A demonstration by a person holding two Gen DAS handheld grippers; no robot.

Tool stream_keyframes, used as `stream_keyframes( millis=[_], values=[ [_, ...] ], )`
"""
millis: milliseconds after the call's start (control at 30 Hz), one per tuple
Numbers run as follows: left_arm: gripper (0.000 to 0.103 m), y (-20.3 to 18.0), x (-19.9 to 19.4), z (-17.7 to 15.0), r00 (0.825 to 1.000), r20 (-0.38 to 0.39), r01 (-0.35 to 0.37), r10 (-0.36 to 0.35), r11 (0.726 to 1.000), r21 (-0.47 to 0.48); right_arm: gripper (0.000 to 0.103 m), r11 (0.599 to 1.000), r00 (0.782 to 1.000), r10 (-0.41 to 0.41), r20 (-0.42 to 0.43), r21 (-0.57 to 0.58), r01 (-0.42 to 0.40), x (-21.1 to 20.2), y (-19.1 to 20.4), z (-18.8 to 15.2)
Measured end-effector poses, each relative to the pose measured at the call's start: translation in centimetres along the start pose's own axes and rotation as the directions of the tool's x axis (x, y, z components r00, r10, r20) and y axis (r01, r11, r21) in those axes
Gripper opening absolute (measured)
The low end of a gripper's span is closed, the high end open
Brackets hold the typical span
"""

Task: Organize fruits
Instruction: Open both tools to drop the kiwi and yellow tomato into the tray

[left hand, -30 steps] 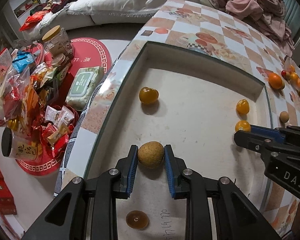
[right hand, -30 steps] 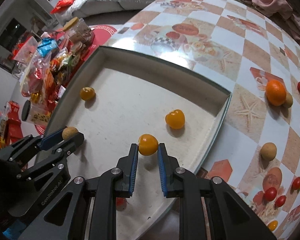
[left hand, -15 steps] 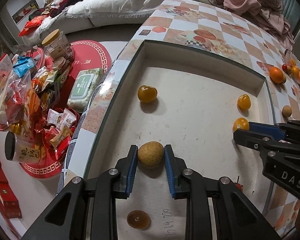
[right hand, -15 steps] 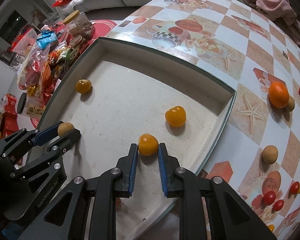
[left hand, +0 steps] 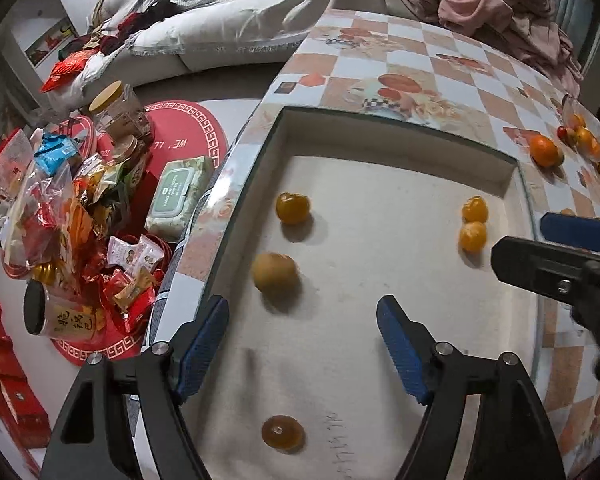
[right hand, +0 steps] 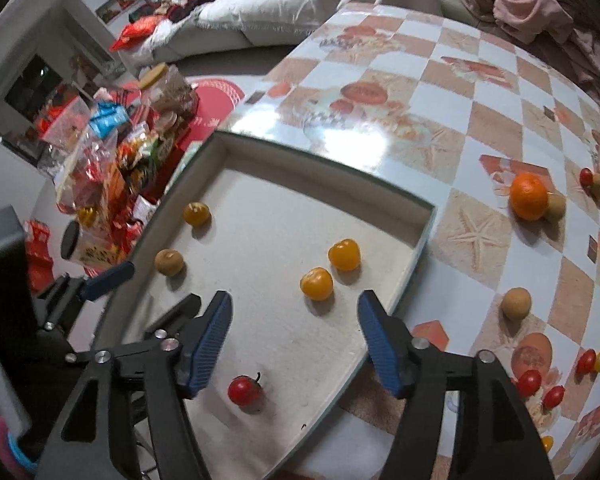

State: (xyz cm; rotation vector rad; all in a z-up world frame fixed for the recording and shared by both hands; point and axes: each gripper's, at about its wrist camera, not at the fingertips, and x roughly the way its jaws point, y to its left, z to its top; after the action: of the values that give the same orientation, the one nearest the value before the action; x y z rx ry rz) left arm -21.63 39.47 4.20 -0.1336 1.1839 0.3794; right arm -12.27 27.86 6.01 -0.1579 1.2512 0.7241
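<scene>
A lived-in home: a sofa with rumpled bedding at twelve o'clock, snack packets heaped on the floor at nine o'clock.

White sofa beyond checkered table, red rug

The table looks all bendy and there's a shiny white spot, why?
Right wrist view: the fisheye lens bends the table edges, and the white spot is lamp glare on its glossy cover. Left wrist view: same bending, and the brown fruit looks smeared, slightly blurred.
</scene>
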Motion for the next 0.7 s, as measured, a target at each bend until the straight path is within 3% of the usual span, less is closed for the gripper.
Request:
stream_keyframes(
  millis=[267, 467, 700],
  values=[
    [0.078, -3.6, -2.3, 0.8, 0.999, 0.025, 0.035, -0.037, 0.997, 0.073, 0.081, 0.991, 0.998, -0.04, 0.043, 0.128, 0.035, -3.5, -4.2, -1.9],
    [0.078, -8.4, -4.0, 1.7, 0.994, 0.043, 0.097, -0.105, 0.981, 0.165, 0.081, 0.967, 0.994, -0.104, 0.037, 0.239, 0.092, -5.7, -9.1, -4.8],
    [0.078, -14.1, -5.2, 2.8, 0.982, 0.042, 0.17, -0.185, 0.954, 0.245, 0.081, 0.902, 0.978, -0.209, 0.014, 0.39, 0.187, -8.2, -16.0, -8.6]
  ],
)
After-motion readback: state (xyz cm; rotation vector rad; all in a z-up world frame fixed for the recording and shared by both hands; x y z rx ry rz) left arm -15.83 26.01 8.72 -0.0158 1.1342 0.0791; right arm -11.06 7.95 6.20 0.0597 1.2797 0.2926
